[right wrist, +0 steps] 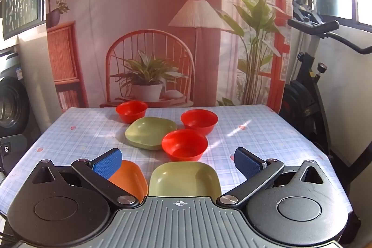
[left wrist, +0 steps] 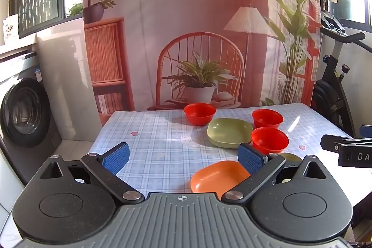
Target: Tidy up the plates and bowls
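Note:
On the checked tablecloth (right wrist: 267, 138) stand three red bowls: one at the back (right wrist: 131, 111), one further right (right wrist: 199, 120) and one nearer (right wrist: 184, 144). A green square plate (right wrist: 150, 132) lies between them. A second green plate (right wrist: 184, 179) and an orange plate (right wrist: 130, 178) lie at the near edge. My right gripper (right wrist: 177, 162) hovers open above the near green plate with nothing between its fingers. My left gripper (left wrist: 183, 157) is open too, empty, with the orange plate (left wrist: 217, 178) under its right finger. The left wrist view also shows the far green plate (left wrist: 229, 133) and the near red bowl (left wrist: 269, 140).
A washing machine (left wrist: 25, 113) stands left of the table and an exercise bike (right wrist: 309, 90) to its right. A printed backdrop (right wrist: 162, 27) hangs behind the far edge. The left half of the tablecloth (left wrist: 144, 131) holds no dishes. Part of the other gripper (left wrist: 348, 150) shows at the right.

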`<control>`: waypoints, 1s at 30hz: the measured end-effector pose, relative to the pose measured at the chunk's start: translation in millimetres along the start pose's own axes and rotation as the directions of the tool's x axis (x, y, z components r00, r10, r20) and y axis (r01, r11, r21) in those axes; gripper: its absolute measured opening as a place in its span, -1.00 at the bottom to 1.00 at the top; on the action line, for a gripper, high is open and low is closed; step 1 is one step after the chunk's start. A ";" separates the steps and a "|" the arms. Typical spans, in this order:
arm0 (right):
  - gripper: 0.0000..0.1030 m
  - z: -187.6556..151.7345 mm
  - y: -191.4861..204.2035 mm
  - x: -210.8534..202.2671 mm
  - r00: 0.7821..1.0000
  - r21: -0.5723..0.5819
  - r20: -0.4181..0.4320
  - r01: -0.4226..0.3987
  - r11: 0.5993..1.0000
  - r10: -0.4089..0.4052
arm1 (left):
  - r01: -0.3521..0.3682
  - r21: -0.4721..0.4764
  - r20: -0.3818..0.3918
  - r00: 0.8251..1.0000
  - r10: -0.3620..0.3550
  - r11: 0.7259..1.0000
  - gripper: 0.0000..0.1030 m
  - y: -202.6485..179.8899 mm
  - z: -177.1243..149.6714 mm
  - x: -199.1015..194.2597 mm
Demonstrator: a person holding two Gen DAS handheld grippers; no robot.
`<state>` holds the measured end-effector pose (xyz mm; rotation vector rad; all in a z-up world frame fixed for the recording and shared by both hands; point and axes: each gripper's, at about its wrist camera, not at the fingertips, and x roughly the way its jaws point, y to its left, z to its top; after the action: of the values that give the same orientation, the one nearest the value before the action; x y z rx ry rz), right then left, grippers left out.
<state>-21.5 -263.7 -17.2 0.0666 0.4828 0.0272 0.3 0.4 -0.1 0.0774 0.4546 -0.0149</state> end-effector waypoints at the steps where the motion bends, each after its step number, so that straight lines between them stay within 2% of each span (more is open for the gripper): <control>1: 0.99 0.0 0.0 -0.1 1.000 0.000 0.000 0.000 1.000 0.000 | -0.001 0.000 0.000 1.000 0.001 1.000 0.95 0.1 0.0 0.1; 30: 0.99 0.5 -0.2 -0.9 1.000 -0.003 0.002 0.002 1.000 -0.002 | 0.000 0.002 0.001 1.000 0.000 1.000 0.95 1.5 3.2 1.8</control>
<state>-22.1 -264.0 -16.3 0.0636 0.4804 0.0263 3.3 1.6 2.0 0.0795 0.4537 -0.0155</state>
